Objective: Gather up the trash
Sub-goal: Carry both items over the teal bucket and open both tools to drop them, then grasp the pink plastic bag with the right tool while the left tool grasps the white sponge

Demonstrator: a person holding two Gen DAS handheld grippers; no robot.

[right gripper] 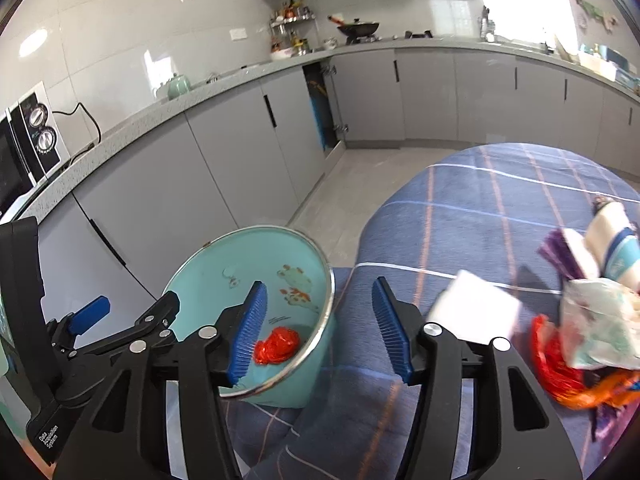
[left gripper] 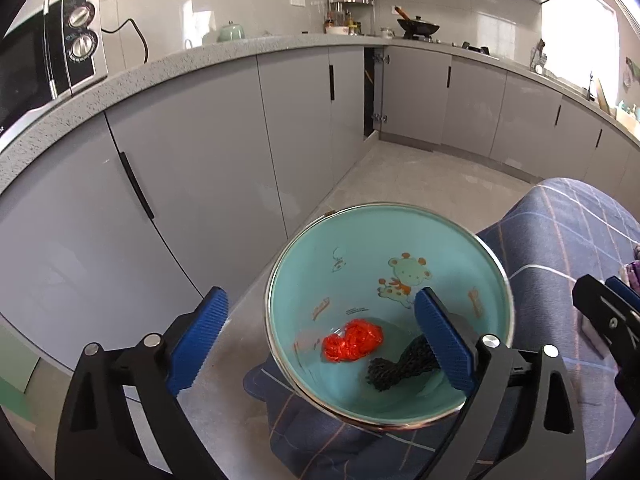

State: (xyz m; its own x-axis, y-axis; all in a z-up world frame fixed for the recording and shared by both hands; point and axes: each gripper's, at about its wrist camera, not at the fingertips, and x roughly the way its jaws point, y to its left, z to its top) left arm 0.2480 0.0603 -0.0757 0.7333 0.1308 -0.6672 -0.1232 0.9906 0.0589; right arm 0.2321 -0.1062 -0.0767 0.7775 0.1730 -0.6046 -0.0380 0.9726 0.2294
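A teal bucket (left gripper: 440, 240) with a giraffe print stands at the edge of a table covered with a blue checked cloth (right gripper: 500, 200). Inside lie a crumpled red wrapper (left gripper: 352, 340) and a black net (left gripper: 400, 364). My left gripper (left gripper: 324, 340) is open, its right finger inside the bucket over the net, its left finger outside the rim. My right gripper (right gripper: 320, 328) is open and empty, hovering over the bucket's right rim (right gripper: 328, 280); the red wrapper (right gripper: 278, 346) shows there too. A white paper piece (right gripper: 476, 312) lies on the cloth beside it.
A pile of trash lies at the table's right: an orange-red wrapper (right gripper: 560, 372), a pale crumpled bag (right gripper: 600, 328) and a white-and-blue packet (right gripper: 612, 248). Grey kitchen cabinets (left gripper: 200, 160) and a microwave (left gripper: 52, 56) stand to the left, with tiled floor (left gripper: 420, 184) between.
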